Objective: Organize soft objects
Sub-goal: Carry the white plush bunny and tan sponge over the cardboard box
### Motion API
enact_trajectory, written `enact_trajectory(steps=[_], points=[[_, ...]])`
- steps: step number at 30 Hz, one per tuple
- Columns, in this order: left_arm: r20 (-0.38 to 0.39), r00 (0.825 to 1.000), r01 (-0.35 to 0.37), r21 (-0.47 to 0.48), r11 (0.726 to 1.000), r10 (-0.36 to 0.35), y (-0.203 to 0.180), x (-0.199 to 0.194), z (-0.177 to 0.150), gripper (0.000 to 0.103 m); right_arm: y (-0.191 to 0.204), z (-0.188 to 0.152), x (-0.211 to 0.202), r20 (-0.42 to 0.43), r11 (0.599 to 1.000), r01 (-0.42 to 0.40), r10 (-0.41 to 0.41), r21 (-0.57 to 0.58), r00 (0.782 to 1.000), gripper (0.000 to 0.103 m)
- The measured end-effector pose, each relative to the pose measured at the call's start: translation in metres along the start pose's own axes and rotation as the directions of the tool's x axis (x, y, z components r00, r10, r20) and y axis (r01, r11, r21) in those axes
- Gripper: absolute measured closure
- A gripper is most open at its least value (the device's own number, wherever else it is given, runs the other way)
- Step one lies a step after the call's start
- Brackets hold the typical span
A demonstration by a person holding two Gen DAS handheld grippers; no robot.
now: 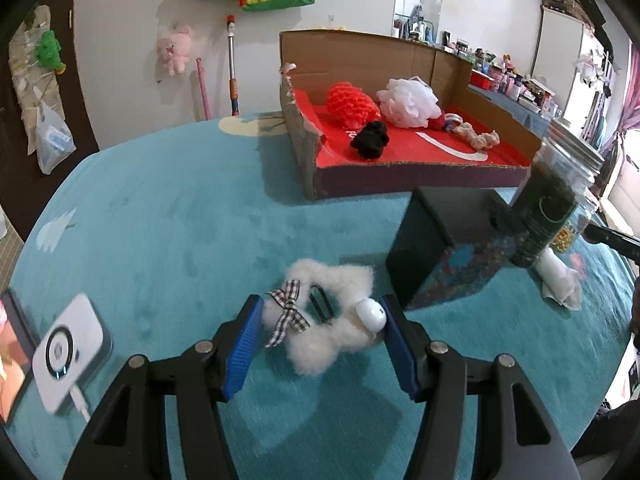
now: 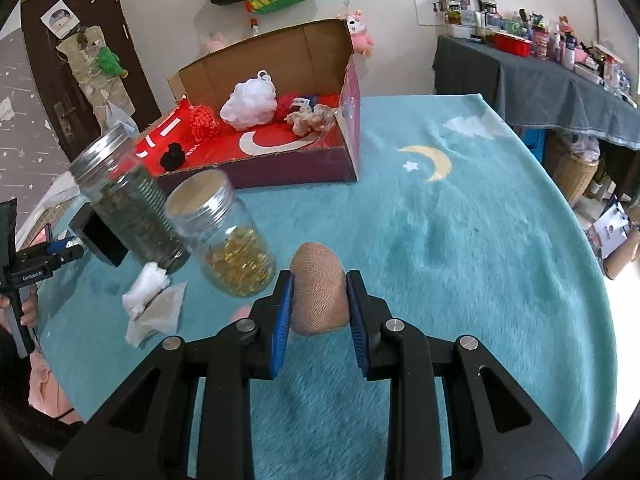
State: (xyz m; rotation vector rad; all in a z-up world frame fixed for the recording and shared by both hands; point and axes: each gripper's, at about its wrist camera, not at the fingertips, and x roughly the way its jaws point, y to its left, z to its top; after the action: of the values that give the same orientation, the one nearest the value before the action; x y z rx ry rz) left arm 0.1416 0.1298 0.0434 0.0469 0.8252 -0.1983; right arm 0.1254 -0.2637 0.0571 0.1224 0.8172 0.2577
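Note:
A white fluffy scrunchie with a checked bow, a black clip and a white bead lies on the teal cloth between the blue pads of my left gripper; the jaws stand wide around it. My right gripper is shut on a tan knitted pouch, held just above the cloth. The open cardboard box with a red floor holds a red knitted piece, a white mesh puff, a black soft piece and a knotted rope. The box also shows in the right wrist view.
A black box and a dark-filled glass jar stand right of the scrunchie, with a crumpled tissue. A white power bank lies left. The right wrist view shows a jar of yellow beads, the dark jar and the tissue.

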Motion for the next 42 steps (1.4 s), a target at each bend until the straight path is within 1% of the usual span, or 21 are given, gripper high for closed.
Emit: enact_trajectory(steps=[7, 14, 20, 25, 31, 35, 37, 42], points=[[-0.005, 1.000, 0.019, 0.043, 0.999, -0.018, 0.003, 0.012, 0.016, 0.042, -0.009, 0.017, 0.015, -0.020, 0.999, -0.038, 0.038, -0.019, 0.999, 0.078], [-0.011, 1.000, 0.014, 0.111, 0.994, -0.013, 0.001, 0.022, 0.032, 0.042, -0.015, 0.034, 0.025, -0.026, 0.998, -0.054, 0.053, -0.039, 0.998, 0.078], [-0.003, 0.999, 0.035, 0.159, 0.987, -0.035, 0.004, 0.024, 0.043, 0.042, -0.018, 0.048, 0.033, -0.034, 0.995, -0.081, 0.080, -0.057, 0.996, 0.078], [-0.001, 0.999, 0.042, 0.186, 0.982, -0.043, 0.006, 0.025, 0.052, 0.042, -0.024, 0.056, 0.038, -0.049, 0.992, -0.125, 0.123, -0.034, 0.991, 0.078], [0.000, 0.998, 0.069, 0.203, 0.977, -0.070, 0.007, 0.023, 0.064, 0.042, -0.027, 0.067, 0.039, -0.058, 0.984, -0.175, 0.174, -0.022, 0.983, 0.078], [0.010, 0.995, 0.095, 0.216, 0.972, -0.100, 0.003, 0.018, 0.074, 0.042, -0.024, 0.075, 0.039, -0.063, 0.980, -0.193, 0.191, -0.042, 0.980, 0.078], [0.014, 0.994, 0.100, 0.227, 0.969, -0.106, -0.001, 0.016, 0.080, 0.042, -0.021, 0.080, 0.040, -0.072, 0.974, -0.220, 0.216, -0.052, 0.974, 0.078], [0.015, 0.991, 0.128, 0.258, 0.958, -0.136, -0.015, 0.013, 0.093, 0.042, -0.009, 0.087, 0.043, -0.082, 0.963, -0.256, 0.250, -0.080, 0.965, 0.078]])
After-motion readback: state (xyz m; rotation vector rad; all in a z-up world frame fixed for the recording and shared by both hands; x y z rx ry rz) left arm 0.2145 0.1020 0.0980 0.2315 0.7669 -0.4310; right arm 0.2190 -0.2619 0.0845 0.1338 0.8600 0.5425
